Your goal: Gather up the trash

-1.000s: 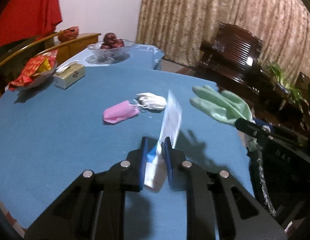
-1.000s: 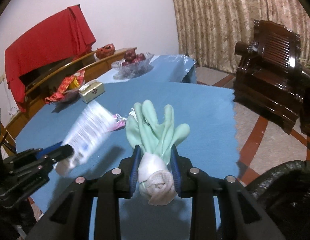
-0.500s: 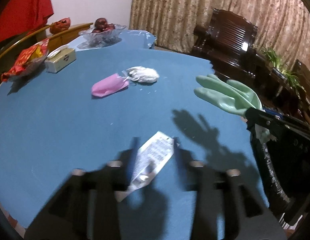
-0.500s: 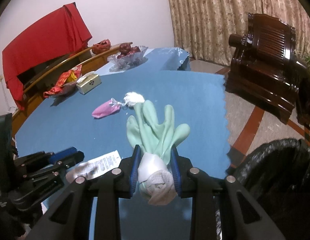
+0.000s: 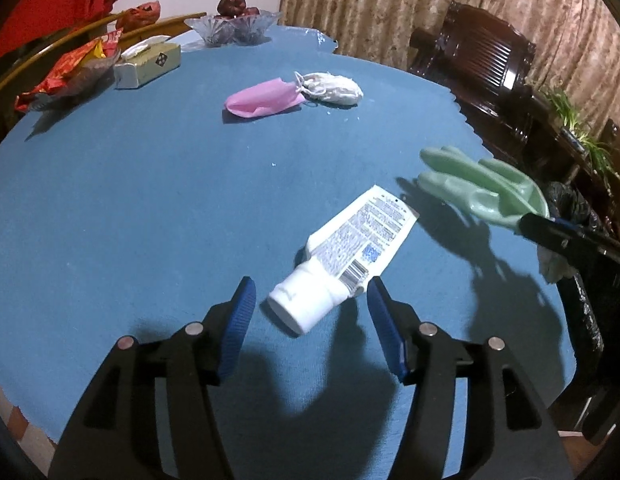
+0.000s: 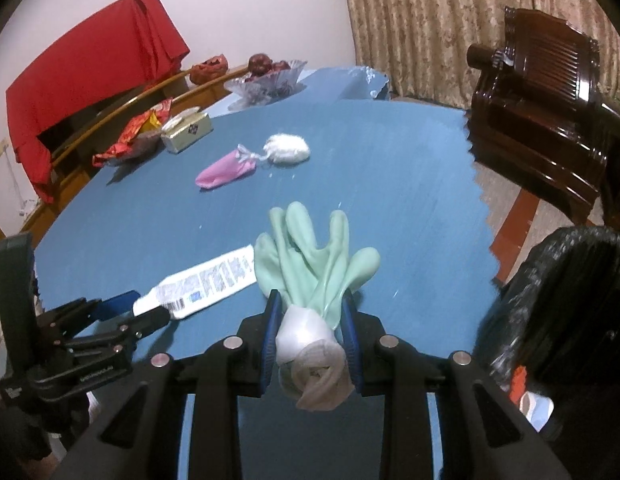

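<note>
Rubbery green glove [image 6: 310, 256] pinched in right hand-held gripper [image 6: 310, 320]; flat tube [image 5: 341, 256] lies loose.

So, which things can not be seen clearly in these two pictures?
- Tube print: too small to read in either view.
- Green glove cuff: in the right wrist view, hidden between the right gripper pads.
- Black trash bag inside: its own folds hide it; the left wrist view's edge cuts it.
- Glass bowl contents: far, dark, unclear.
- Left gripper: open, holding nothing.

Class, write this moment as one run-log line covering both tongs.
left tongs: open, astride white tube lying on table | right tongs: shut on green glove | black trash bag at right
</note>
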`<state>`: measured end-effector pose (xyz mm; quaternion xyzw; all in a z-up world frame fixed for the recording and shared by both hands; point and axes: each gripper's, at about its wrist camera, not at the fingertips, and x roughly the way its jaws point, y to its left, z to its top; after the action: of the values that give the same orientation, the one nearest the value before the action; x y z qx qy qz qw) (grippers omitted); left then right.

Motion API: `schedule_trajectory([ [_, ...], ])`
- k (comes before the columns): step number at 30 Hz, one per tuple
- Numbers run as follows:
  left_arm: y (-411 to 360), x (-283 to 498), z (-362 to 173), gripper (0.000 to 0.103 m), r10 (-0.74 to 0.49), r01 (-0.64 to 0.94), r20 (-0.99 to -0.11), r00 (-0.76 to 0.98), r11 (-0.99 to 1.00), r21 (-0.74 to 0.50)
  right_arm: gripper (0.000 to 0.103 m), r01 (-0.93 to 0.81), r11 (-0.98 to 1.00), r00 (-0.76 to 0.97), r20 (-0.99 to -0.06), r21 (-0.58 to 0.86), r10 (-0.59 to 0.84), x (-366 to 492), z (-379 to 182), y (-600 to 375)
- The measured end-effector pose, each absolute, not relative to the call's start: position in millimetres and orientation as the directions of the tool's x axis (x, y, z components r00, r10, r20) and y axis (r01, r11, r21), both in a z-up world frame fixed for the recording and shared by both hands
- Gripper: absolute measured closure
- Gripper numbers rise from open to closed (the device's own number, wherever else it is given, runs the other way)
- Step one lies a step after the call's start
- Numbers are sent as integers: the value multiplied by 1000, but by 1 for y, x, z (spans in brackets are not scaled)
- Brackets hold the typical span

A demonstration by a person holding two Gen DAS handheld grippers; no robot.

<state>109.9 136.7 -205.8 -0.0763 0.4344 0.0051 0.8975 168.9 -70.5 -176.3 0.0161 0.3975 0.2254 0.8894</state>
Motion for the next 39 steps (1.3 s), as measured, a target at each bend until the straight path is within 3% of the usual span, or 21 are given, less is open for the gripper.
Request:
schedule_trajectory([
  [13, 119, 110, -210, 71, -132, -27, -791, 597, 982, -185, 74, -388, 899, 575, -709, 204, 409, 168, -179, -70],
  [15, 113, 110, -208, 67, -119, -22, -789, 602, 986, -166, 74, -387, 899, 576, -708, 204, 409, 168, -178, -70],
  [17, 112, 112, -207, 57, -116, -25, -786, 607, 986, -164, 74, -387, 900, 577, -708, 203, 408, 168, -178, -70],
  [19, 113, 118, -209, 57, -109, -37, -789, 604, 986, -165, 74, -383, 901, 578, -708, 204, 406, 168, -178, -71],
  [24, 106, 126, -212, 64, -105, -14, -794, 598, 990, -141, 74, -376, 904, 582, -706, 205, 403, 170, -177, -73],
  [28, 102, 122, -209, 76, -111, -15, -788, 606, 988, -151, 74, -372, 905, 587, -703, 206, 401, 169, -175, -75],
  [39, 93, 112, -171, 76, -113, -8, -729, 675, 987, -160, 74, -370, 906, 624, -667, 206, 407, 163, -151, -85],
])
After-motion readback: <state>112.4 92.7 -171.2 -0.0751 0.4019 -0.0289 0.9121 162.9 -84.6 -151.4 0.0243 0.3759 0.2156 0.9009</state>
